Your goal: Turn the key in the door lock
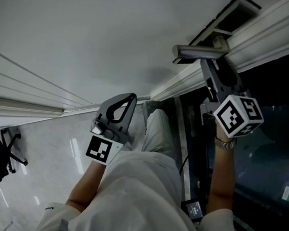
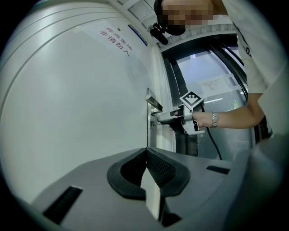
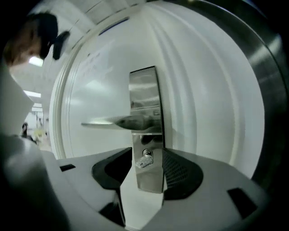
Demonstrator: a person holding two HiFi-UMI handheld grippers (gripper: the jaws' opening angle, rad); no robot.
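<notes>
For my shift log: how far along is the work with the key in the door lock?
Done: the key sits in the lock plate, and the right gripper is lined up on it. In hand: its jaws stand apart either side of the key, not yet closed. Remaining: clamp and turn. The left gripper is shut, empty, away from the door.

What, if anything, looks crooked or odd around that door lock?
Nothing looks damaged. The only slight oddity is the key in the lock plate: its head slants down to the left rather than sitting straight. The door handle above it looks level.
</notes>
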